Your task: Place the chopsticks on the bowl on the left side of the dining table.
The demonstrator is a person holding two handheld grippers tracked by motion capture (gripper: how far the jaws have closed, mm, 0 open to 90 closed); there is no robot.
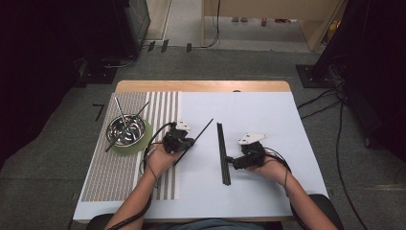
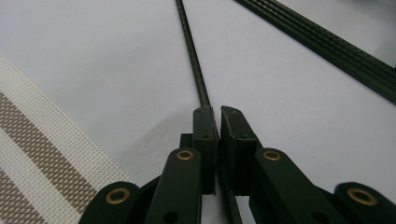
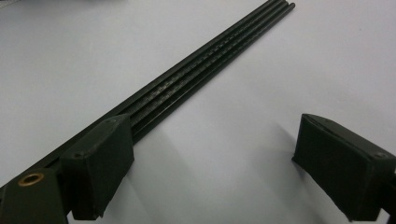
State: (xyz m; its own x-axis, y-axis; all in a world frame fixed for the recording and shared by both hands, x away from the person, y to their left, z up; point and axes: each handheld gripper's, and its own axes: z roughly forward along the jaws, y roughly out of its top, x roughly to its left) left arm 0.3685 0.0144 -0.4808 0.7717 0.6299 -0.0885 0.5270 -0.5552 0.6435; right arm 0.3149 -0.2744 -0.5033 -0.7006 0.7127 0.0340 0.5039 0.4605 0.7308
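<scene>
Rod (image 1: 194, 141) sits clamped in my left hand-held gripper (image 1: 184, 143), its long axis slanting up-right across the white worktop (image 1: 268, 191). My right hand-held gripper (image 1: 230, 160) gapes wide, empty, beside the rod bundle (image 1: 222, 153), which runs near to far.

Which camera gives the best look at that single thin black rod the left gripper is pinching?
The left gripper view: the single rod runs close-up from between the shut left gripper. The high view shows its whole length, but small. The right gripper view shows the bundle of rods instead.
</scene>
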